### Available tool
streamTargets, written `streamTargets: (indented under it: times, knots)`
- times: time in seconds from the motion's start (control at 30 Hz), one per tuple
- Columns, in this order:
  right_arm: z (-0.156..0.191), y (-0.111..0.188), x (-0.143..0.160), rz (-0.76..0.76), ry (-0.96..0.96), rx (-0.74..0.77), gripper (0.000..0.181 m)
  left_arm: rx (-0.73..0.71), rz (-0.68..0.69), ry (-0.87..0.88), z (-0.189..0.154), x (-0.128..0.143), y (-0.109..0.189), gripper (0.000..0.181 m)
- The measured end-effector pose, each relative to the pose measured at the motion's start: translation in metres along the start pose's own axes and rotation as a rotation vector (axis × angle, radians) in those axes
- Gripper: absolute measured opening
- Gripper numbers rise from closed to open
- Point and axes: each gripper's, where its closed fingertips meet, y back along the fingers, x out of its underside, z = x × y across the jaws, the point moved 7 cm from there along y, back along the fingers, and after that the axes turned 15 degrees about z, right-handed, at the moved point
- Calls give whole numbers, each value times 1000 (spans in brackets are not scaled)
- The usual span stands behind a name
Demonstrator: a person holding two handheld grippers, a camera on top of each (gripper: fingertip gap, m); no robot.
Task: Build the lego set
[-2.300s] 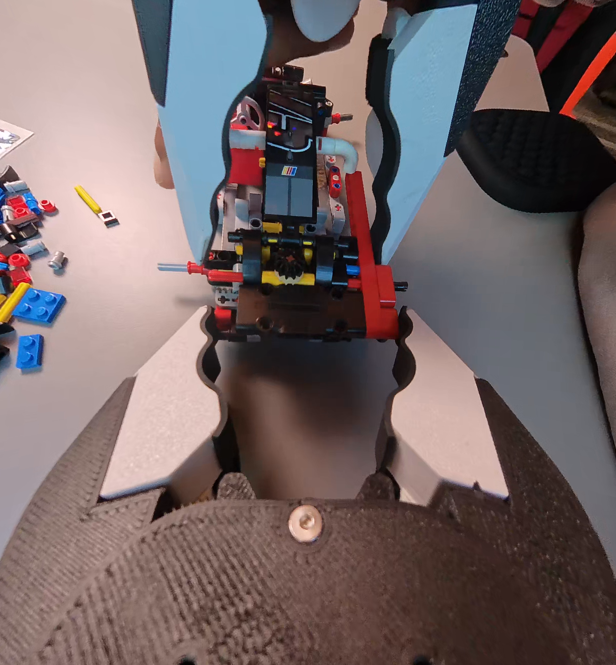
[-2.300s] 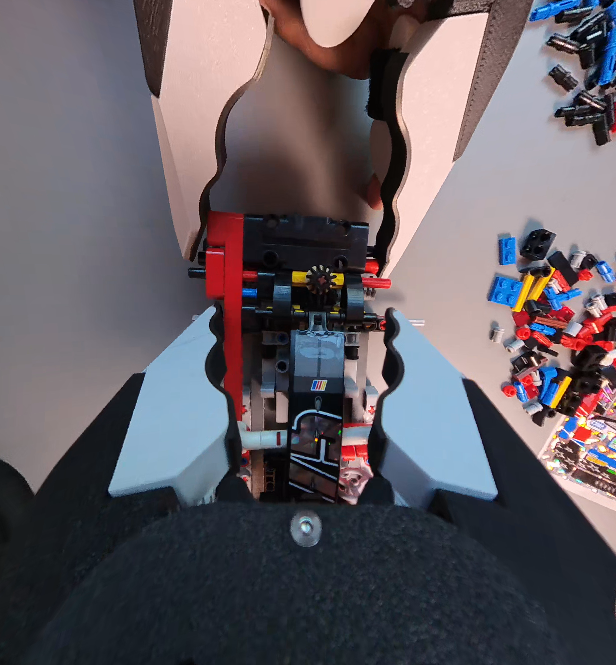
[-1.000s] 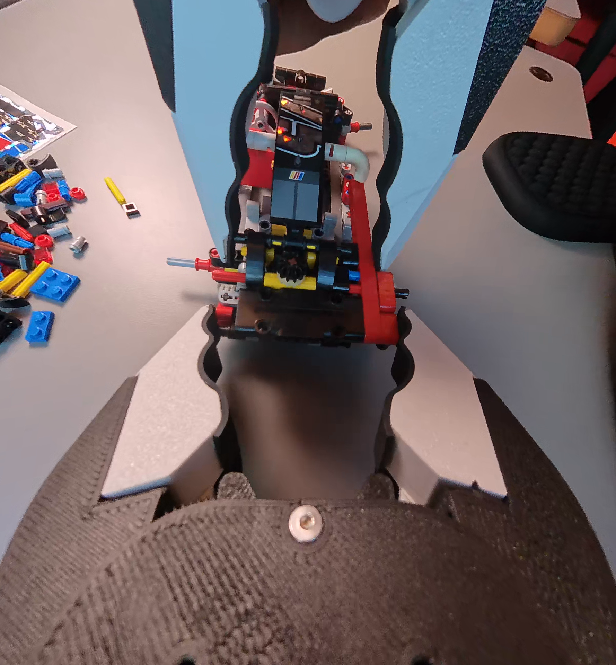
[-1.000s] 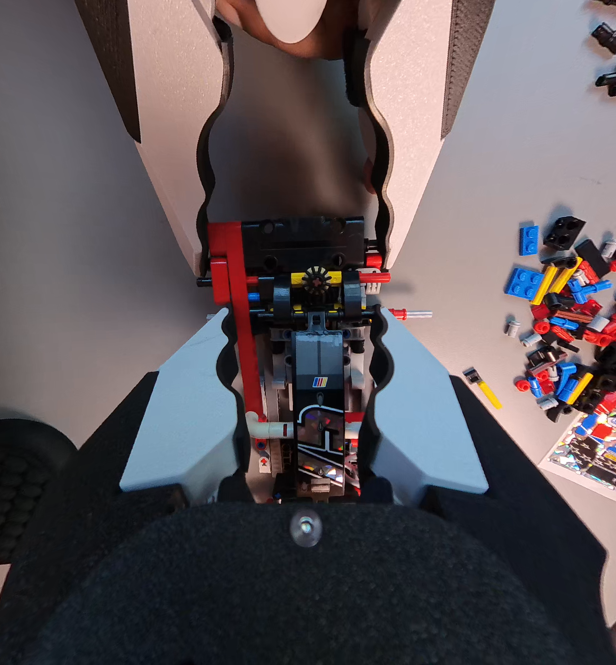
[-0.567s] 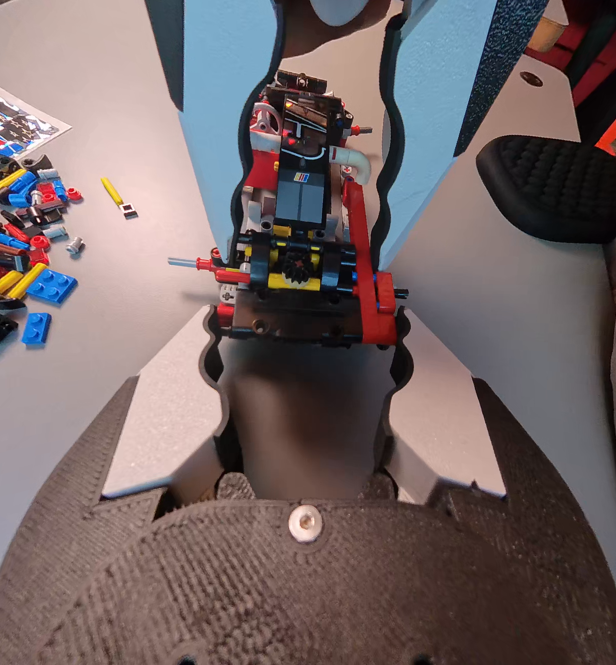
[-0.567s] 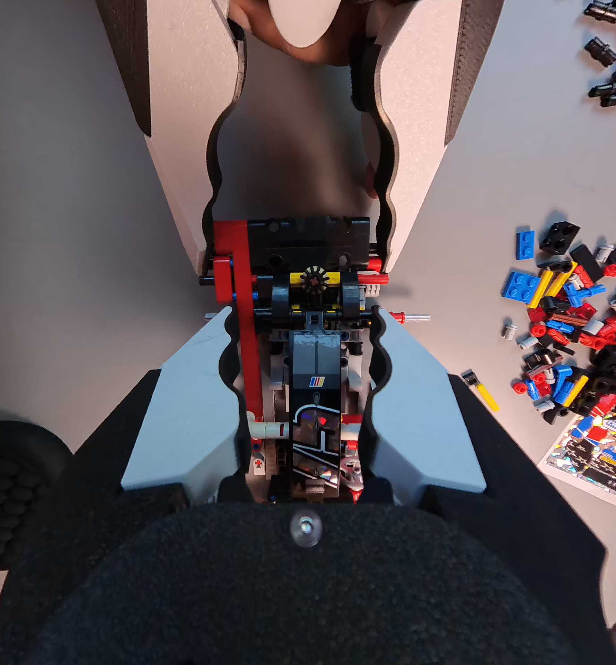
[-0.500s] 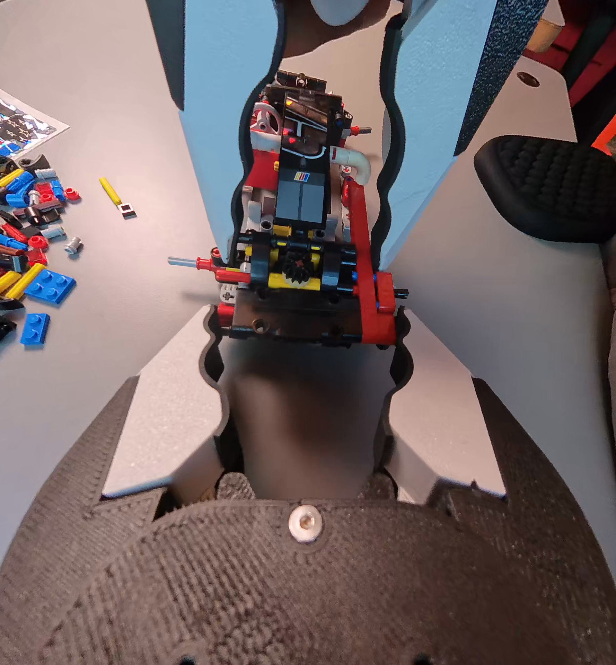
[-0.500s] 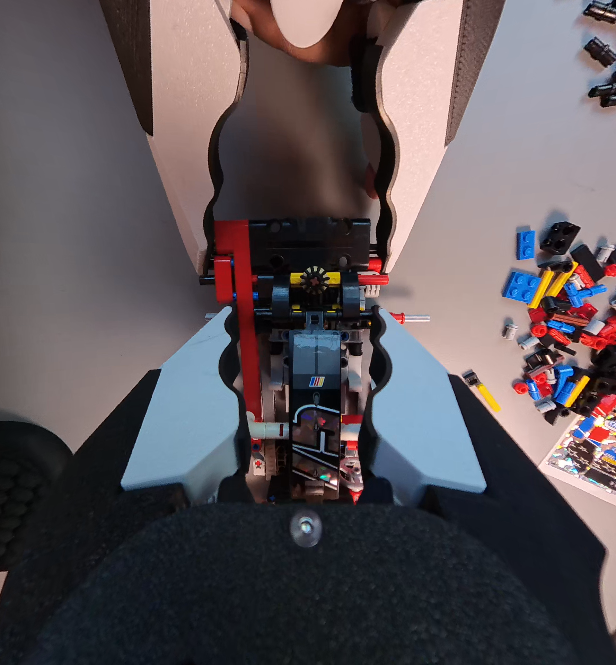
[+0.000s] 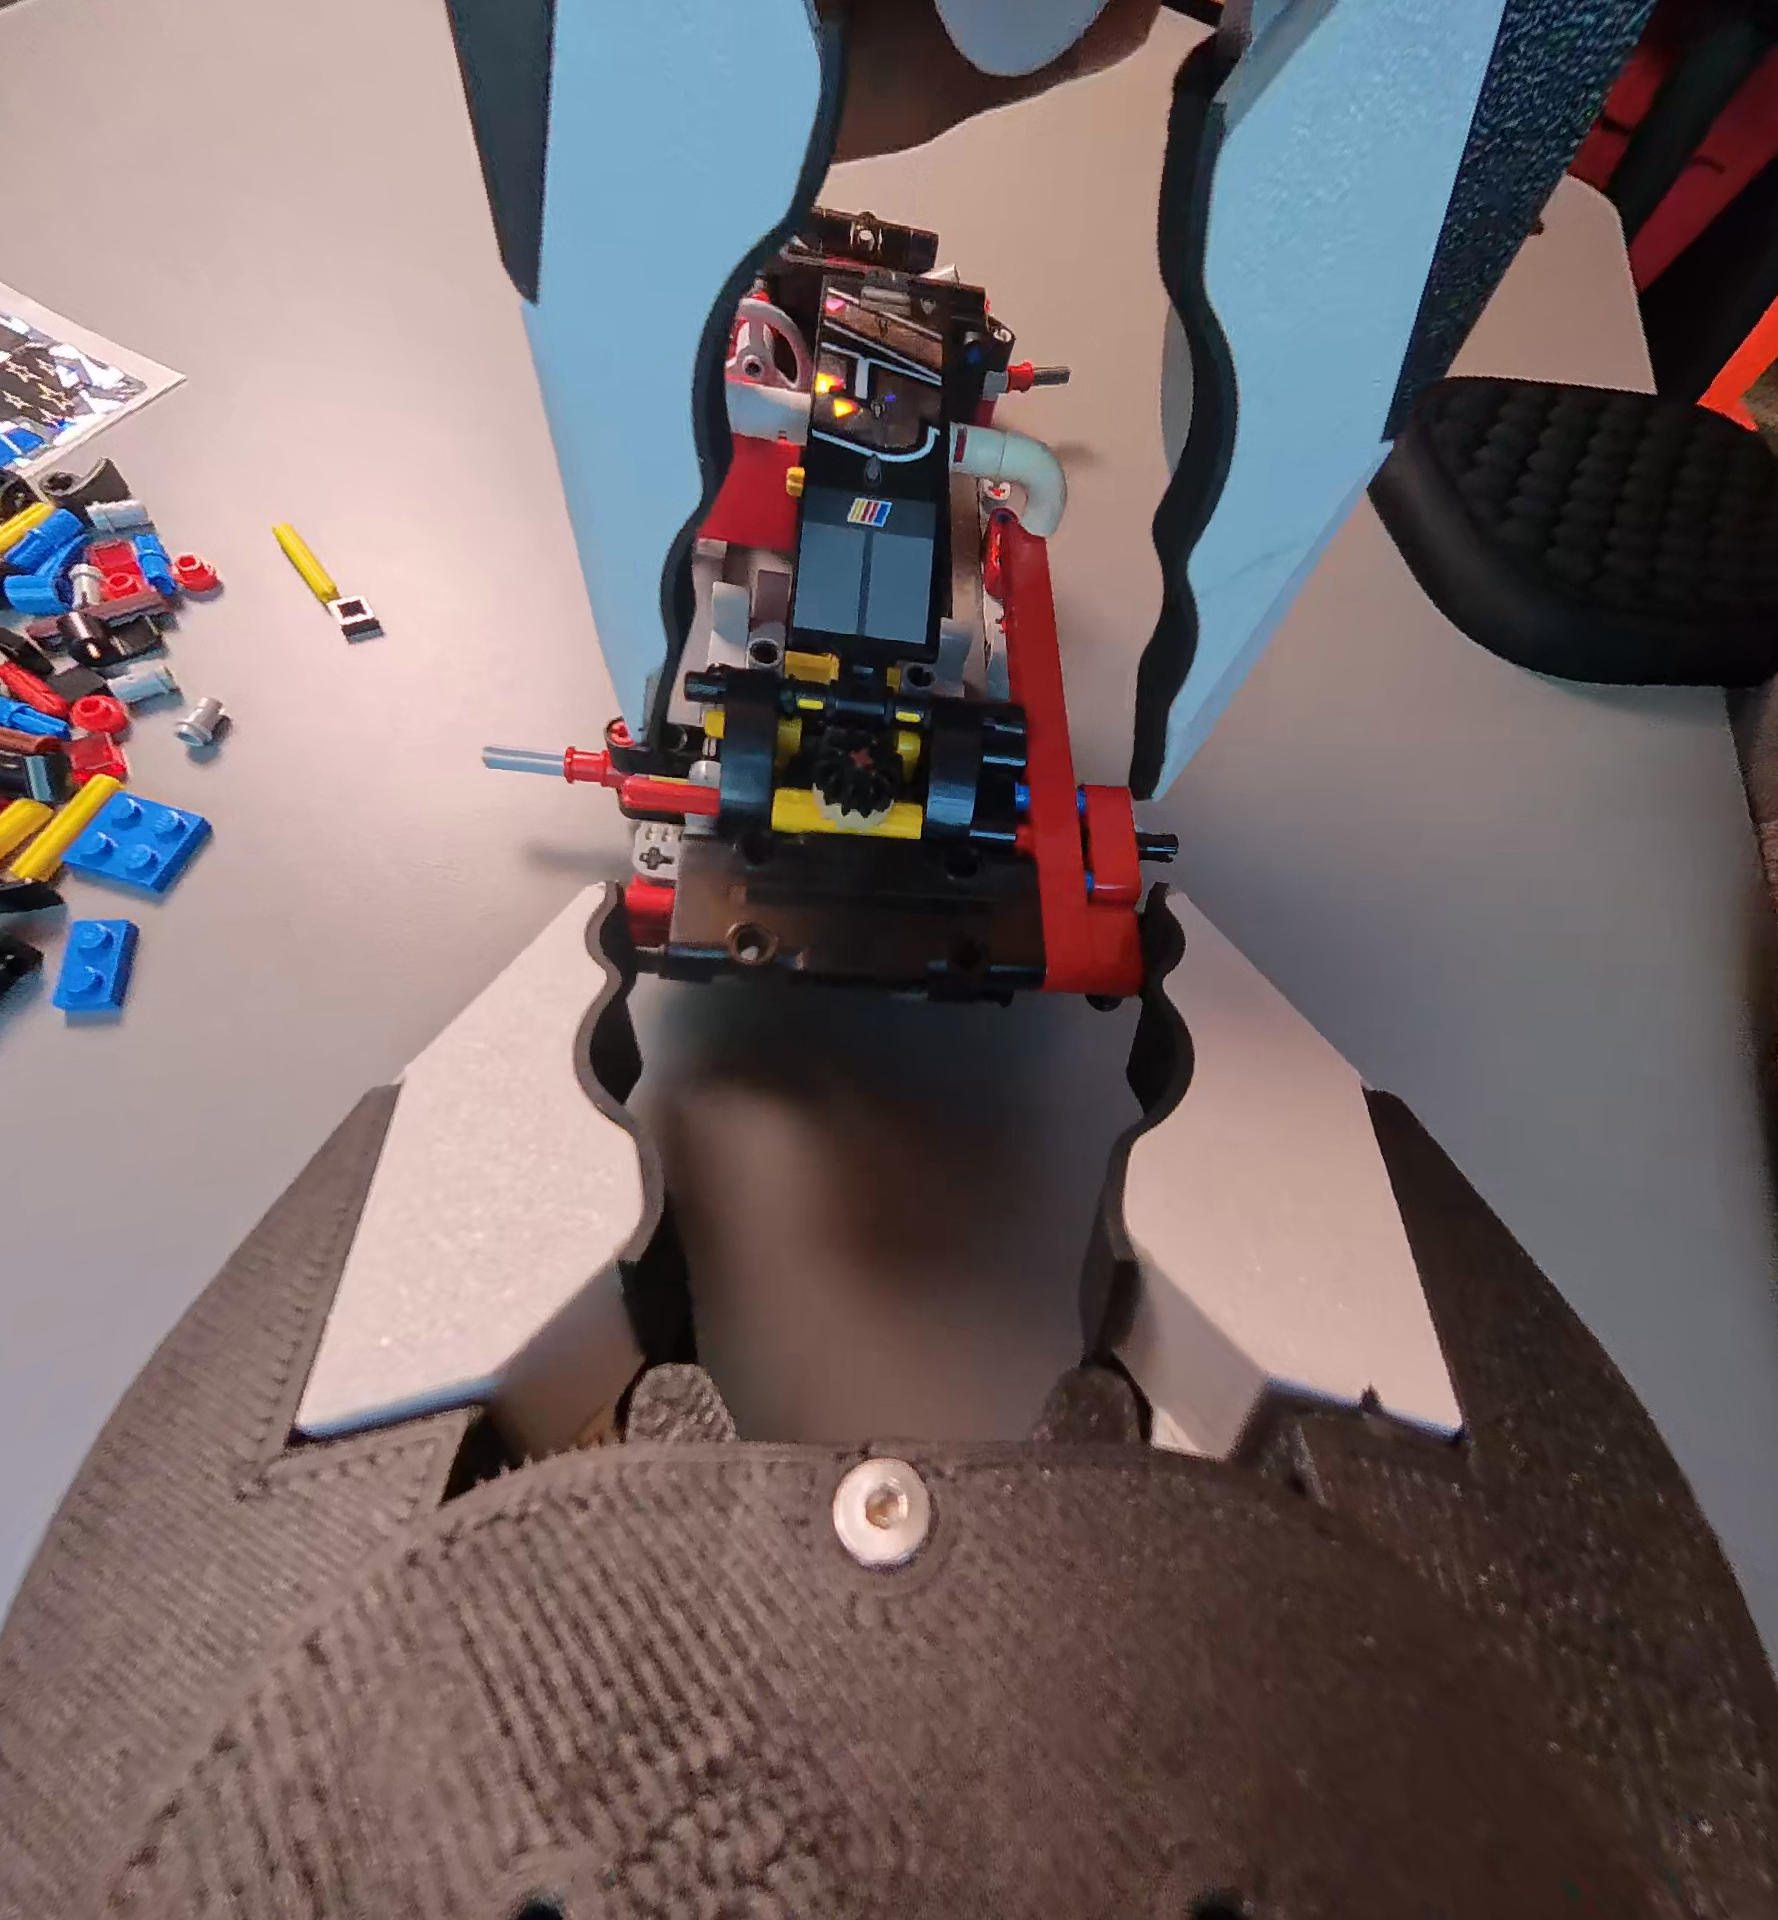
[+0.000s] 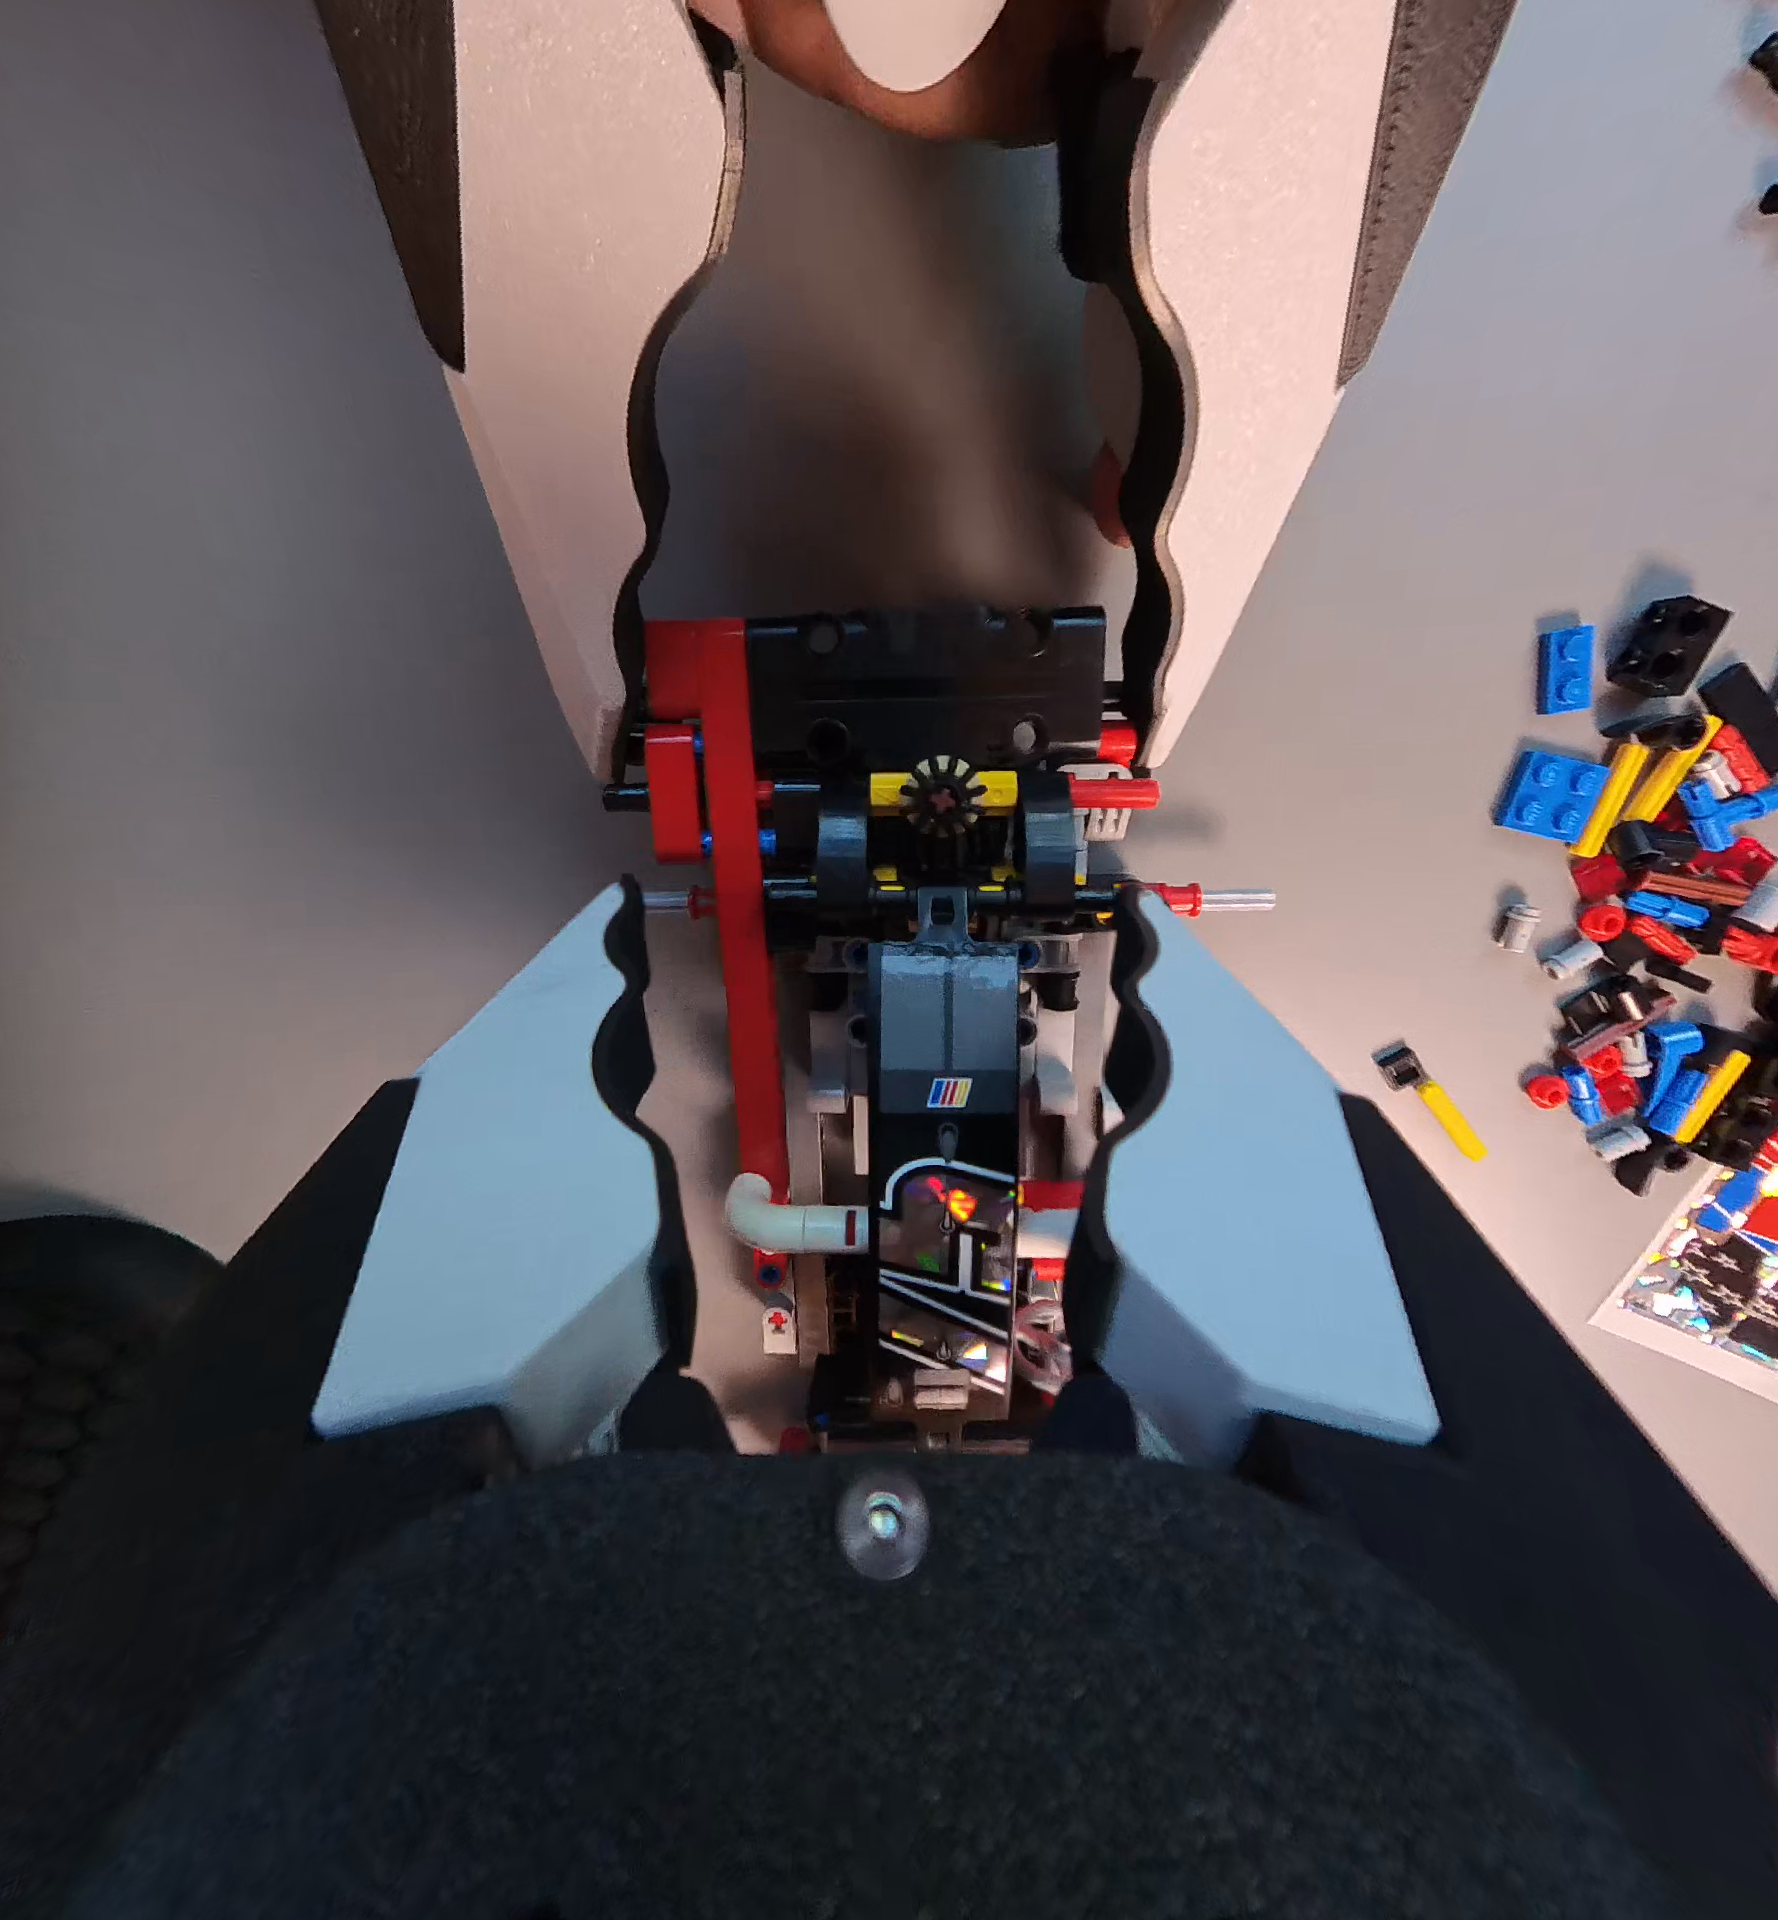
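Our left gripper [image 9: 883, 940] and right gripper [image 10: 880, 914] point at each other, tips nearly meeting, both clamped shut on something.

bare grey desk [image 10: 189, 623] lies open beside the model; a scattered pile of small coloured bricks [image 10: 1695, 883] crowds the other side.

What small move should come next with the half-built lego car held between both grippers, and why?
Probably set the black and red lego car down and open the left gripper to fetch a part. Both grippers clamp the car, the right gripper around its body, so neither can reach the loose coloured pieces on the grey table.
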Motion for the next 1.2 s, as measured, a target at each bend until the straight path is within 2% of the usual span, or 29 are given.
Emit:
streamTargets:
  times: [0.1,0.27,0.93,1.07,1.13,1.2]
  knots:
    - [2,0,-5,-12,-26,13,90,-11,-1,1,-2,0,0,97]
    - [2,0,-7,9,-37,22,82,-8,0,12,-2,0,-1,97]
    - [-1,-1,-5,-35,-58,12,78,-5,-13,25,0,-1,0,92]
    - [0,-1,-6,-33,-52,8,79,16,-2,9,0,-1,1,95]
    - [2,-1,-6,-28,-42,11,80,40,9,-31,-4,2,2,106]
    - [2,-1,-5,-29,-37,15,80,40,-1,-41,-5,4,5,104]
